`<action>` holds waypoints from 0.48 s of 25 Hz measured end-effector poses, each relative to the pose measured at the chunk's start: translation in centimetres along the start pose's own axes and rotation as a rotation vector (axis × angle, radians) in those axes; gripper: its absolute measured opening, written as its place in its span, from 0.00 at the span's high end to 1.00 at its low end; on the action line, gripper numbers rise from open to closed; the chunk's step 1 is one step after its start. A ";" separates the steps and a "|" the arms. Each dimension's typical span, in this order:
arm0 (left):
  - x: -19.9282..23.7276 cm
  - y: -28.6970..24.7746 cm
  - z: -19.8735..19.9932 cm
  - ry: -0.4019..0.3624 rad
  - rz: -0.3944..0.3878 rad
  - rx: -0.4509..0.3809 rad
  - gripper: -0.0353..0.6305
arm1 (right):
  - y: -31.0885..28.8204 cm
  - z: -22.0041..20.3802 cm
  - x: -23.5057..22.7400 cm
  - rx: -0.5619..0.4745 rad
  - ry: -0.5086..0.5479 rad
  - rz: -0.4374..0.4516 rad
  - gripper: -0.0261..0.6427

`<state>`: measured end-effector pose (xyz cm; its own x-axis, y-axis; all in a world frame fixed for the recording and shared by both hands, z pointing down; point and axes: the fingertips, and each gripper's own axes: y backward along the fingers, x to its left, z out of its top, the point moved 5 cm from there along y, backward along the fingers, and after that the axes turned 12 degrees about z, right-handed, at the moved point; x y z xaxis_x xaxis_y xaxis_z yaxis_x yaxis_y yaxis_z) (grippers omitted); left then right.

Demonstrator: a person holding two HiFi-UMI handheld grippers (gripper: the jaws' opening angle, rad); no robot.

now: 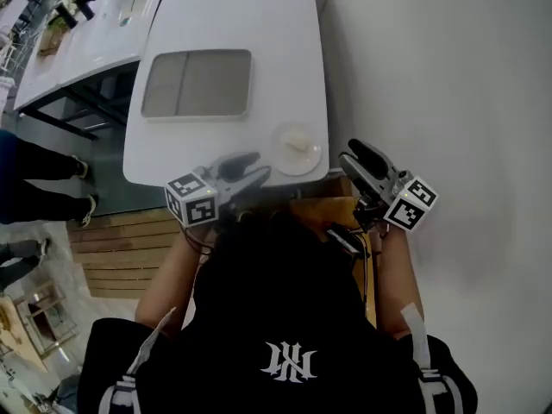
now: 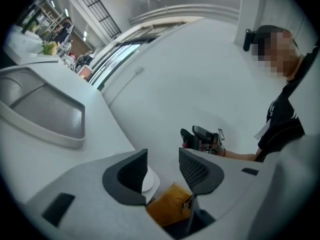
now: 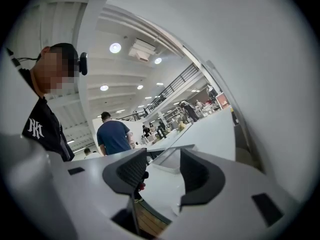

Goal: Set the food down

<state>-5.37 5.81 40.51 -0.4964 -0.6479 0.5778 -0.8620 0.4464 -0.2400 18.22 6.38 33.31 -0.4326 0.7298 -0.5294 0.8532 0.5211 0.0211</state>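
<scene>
A small white plate (image 1: 297, 149) holding a pale piece of food (image 1: 297, 143) rests on the white table (image 1: 250, 15) close to its near edge. My left gripper (image 1: 260, 166) hovers just left of the plate, open, with nothing between its fingers. My right gripper (image 1: 349, 153) hangs off the table's right corner, also open and empty. In the left gripper view the left gripper (image 2: 162, 171) has its jaws apart, the plate's rim (image 2: 149, 180) shows past them, and the right gripper (image 2: 201, 138) is beyond. The right gripper (image 3: 162, 171) looks back over the table.
A shallow grey-lined tray (image 1: 197, 83) (image 2: 47, 111) (image 3: 172, 160) lies mid-table beyond the plate. A white wall (image 1: 448, 76) runs close along the right. A brown wooden seat (image 1: 332, 210) (image 2: 170, 206) is below the grippers. People stand at the left (image 1: 34, 184); a person in blue (image 3: 114, 135) is farther off.
</scene>
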 end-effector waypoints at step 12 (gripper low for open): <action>7.8 -4.0 -3.1 0.289 0.135 0.206 0.63 | 0.6 -8.1 -9.2 0.297 -0.380 -0.156 0.69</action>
<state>-5.50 0.86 48.42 -0.5828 -0.3774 0.7196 -0.8080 0.3630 -0.4641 20.31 3.53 45.06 -0.4719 0.4116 -0.7797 0.8568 0.4226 -0.2954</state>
